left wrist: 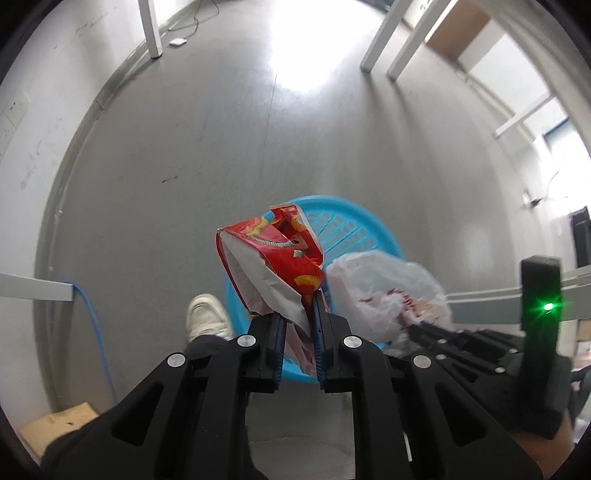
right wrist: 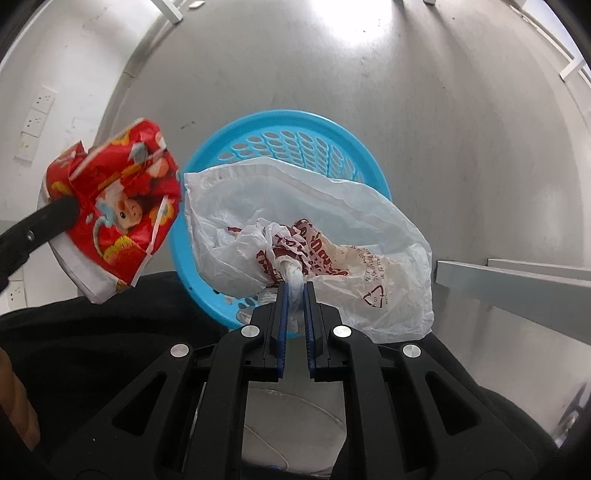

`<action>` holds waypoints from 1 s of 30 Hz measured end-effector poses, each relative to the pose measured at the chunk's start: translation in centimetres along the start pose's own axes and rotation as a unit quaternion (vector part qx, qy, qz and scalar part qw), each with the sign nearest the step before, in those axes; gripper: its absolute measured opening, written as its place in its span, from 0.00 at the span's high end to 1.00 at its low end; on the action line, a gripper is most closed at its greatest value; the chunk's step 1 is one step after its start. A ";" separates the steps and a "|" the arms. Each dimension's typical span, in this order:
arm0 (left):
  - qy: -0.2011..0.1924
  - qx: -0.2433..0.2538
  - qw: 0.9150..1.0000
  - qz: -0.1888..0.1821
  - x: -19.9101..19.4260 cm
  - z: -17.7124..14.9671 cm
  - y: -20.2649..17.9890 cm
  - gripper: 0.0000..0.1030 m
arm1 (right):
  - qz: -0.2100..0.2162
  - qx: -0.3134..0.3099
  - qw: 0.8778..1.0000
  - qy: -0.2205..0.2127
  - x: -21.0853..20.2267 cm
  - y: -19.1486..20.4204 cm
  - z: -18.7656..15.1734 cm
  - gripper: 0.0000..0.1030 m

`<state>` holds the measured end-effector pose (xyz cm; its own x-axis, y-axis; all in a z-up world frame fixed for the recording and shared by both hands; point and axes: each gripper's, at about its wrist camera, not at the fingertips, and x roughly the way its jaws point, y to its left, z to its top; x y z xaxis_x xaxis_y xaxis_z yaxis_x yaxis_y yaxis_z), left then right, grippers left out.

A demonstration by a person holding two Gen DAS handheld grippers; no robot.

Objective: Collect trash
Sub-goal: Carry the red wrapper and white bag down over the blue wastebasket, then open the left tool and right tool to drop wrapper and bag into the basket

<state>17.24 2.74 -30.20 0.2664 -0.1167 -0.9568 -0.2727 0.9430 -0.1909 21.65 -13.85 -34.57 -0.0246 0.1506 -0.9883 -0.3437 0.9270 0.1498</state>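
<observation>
While both pieces of trash are hanging above the blue basket [right wrist: 207, 177], the left tongs [left wrist: 299, 314] are clenching a red snack wrapper [left wrist: 273, 258] and the right tongs [right wrist: 294, 295] are clamping the twisted neck of a white plastic bag [right wrist: 314, 221]. Seen from the right wrist, the bag is drooping directly ahead of its tongs and covering most of the basket's mouth, so it appears to be the nearer of the two to a clean drop. The wrapper is hanging over the basket's left rim, its long axis running away from the tongs, and probably needs carrying inward before release. Both tongs are pointing steeply downward. The basket is standing on a smooth grey floor [left wrist: 184, 147], beside the person's white shoe [left wrist: 205, 317]. White table legs [left wrist: 151, 29] are standing well apart at the far side, and wall sockets [right wrist: 37, 118] are showing on the white wall.
</observation>
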 end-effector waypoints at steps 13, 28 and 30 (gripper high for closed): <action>0.026 0.004 1.000 -0.007 1.2 1.2 -0.4 0.88 | 0.015 0.022 1.000 0.010 1.4 0.1 1.1 0.90; 0.007 -0.016 1.000 -0.001 0.6 1.1 -0.4 0.68 | 0.032 0.056 0.998 0.005 1.1 -0.9 1.1 0.64; 0.006 -0.017 1.000 0.001 0.5 1.1 -0.4 0.68 | 0.033 0.058 0.998 0.003 0.8 -0.8 1.1 0.64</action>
<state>18.50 2.70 -30.34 0.2554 -0.1185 -0.9595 -0.3043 0.9322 -0.1961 22.95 -14.09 -35.49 -0.0488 0.2114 -0.9762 -0.2307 0.9485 0.2170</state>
